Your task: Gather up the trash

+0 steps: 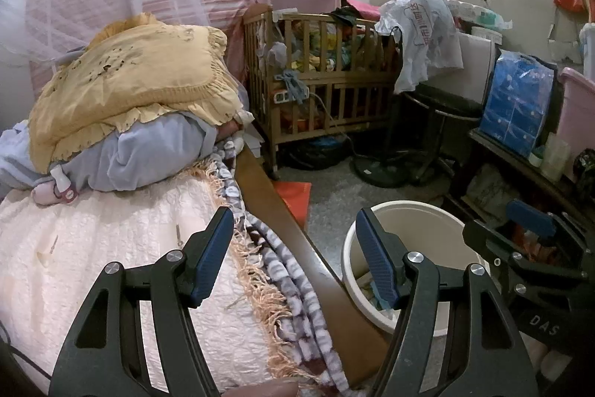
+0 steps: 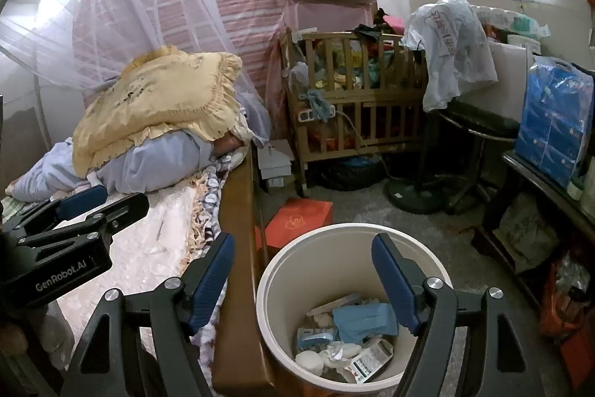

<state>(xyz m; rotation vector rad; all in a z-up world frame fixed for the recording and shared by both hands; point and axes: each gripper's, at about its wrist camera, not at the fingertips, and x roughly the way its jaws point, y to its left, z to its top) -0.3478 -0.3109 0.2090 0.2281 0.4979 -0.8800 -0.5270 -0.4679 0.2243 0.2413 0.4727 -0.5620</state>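
Note:
A beige round trash bin [image 2: 297, 259] stands on the floor beside the bed; it also shows in the left wrist view [image 1: 405, 214]. Inside lie a blue face mask [image 2: 362, 320], tissues, wrappers and small packets. My right gripper [image 2: 305, 281] is open and empty, held above the bin's near rim. My left gripper [image 1: 293, 255] is open and empty, over the bed's wooden side rail [image 1: 297, 248], with the bin to its right. Each gripper shows in the other's view: the right one [image 1: 528, 233], the left one [image 2: 74, 211].
The bed carries a white quilt [image 1: 93, 248], a fringed blanket, blue bedding and a yellow pillow [image 1: 141, 73]. A wooden crib [image 1: 323, 77] full of clothes stands behind. A red bag [image 2: 301, 218] lies on the floor. A stool, fan base and dark shelf stand at right.

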